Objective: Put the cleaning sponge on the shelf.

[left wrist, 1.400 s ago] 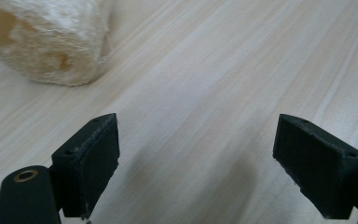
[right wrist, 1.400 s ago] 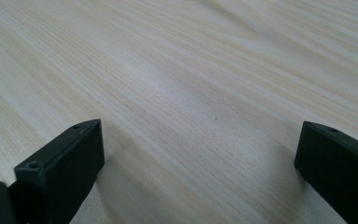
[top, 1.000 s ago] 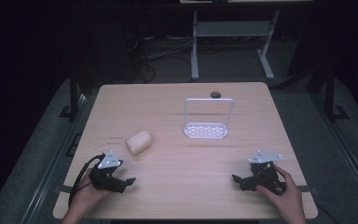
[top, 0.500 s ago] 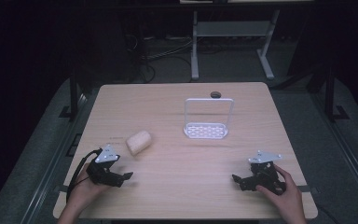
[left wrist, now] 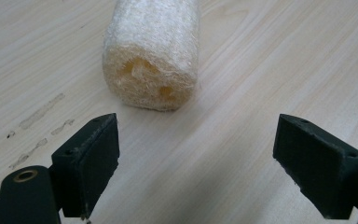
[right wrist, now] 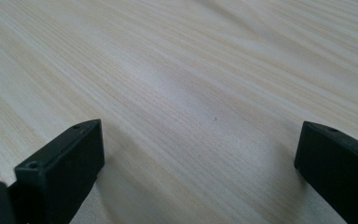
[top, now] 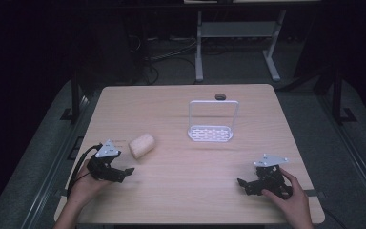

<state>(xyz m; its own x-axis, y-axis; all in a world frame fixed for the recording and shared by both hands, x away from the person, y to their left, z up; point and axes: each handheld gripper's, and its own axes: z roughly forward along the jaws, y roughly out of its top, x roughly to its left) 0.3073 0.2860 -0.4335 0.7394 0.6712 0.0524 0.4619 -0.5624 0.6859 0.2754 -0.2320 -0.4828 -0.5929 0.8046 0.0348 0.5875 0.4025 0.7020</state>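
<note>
A pale, fibrous loofah piece (top: pixel 141 144) lies on its side on the wooden table (top: pixel 171 109), left of centre. In the left gripper view its cut end (left wrist: pixel 151 51) faces me, just beyond the jaws and a little left of their gap. My left gripper (top: pixel 124 170) rests low at the table's front left, open (left wrist: pixel 196 140), with nothing between its jaws. At the front right my right gripper (top: pixel 246 183) is also open (right wrist: pixel 198 144) over bare wood.
A white wire holder (top: pixel 210 125) with a perforated base and a tall loop stands right of centre. A small dark round thing (top: pixel 220 97) lies at the far edge behind it. A metal stand and cables sit on the floor beyond the table.
My left gripper has crept forward and slightly left, closer to the loofah. The right gripper and the loofah have not moved.
</note>
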